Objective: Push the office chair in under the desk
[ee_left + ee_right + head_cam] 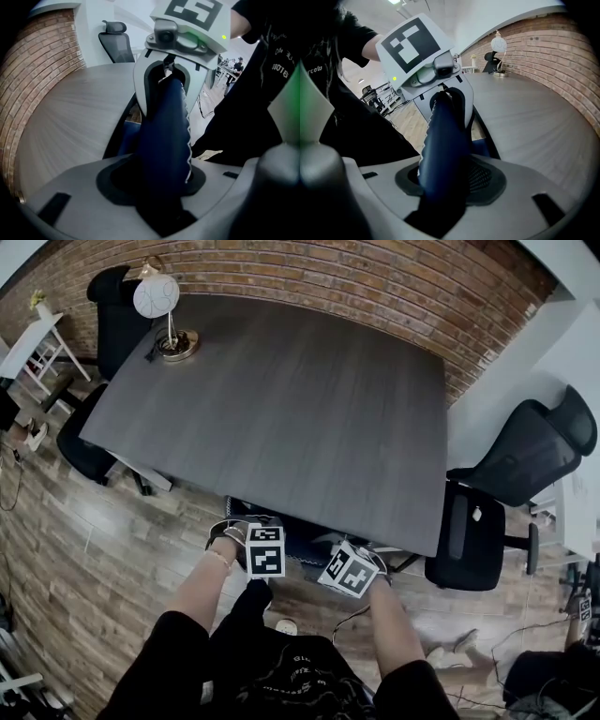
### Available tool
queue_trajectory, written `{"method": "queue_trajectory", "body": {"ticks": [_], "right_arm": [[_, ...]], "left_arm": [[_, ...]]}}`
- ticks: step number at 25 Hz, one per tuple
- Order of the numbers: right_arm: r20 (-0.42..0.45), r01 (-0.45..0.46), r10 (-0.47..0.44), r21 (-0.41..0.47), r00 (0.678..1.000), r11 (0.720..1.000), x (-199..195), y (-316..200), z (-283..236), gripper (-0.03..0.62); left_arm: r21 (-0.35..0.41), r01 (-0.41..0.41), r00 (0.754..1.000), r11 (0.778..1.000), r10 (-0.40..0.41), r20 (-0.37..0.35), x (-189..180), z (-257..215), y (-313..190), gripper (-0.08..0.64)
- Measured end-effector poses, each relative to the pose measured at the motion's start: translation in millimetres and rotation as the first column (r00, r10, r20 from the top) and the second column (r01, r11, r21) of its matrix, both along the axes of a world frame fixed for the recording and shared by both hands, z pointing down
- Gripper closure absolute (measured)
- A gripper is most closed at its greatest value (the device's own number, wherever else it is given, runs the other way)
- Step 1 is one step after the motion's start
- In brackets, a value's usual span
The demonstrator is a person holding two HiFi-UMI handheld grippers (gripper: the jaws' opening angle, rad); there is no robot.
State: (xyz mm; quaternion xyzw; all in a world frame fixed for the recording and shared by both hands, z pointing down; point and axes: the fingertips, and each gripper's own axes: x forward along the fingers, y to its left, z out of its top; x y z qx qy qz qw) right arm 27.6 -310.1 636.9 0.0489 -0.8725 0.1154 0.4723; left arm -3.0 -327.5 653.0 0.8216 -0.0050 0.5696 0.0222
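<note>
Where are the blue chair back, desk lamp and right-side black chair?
blue chair back (164, 140): left gripper view, padded edge.
desk lamp (157, 296): head view, white globe.
right-side black chair (525, 460): head view, backrest.

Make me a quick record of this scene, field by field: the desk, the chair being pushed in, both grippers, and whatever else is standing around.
desk: dark grey top, by the brick wall
chair backrest: dark blue, at the desk's near edge; seat hidden underneath
left gripper: shut on the backrest's top edge
right gripper: astride the same edge, pads apparently not pressing
globe lamp: on the desk's far left corner
black chair: at the desk's right side
second black chair: behind the lamp
</note>
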Motion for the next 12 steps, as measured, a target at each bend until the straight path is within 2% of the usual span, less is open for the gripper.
{"method": "queue_trajectory", "body": {"ticks": [12], "right_arm": [[-0.015, -0.041, 0.04, -0.053, 0.999, 0.998, 2.6, 0.5, 1.4, 0.385]], "left_arm": [[0.004, -0.017, 1.0, 1.0, 0.017, -0.007, 1.6, -1.8, 2.1, 0.38]]}}
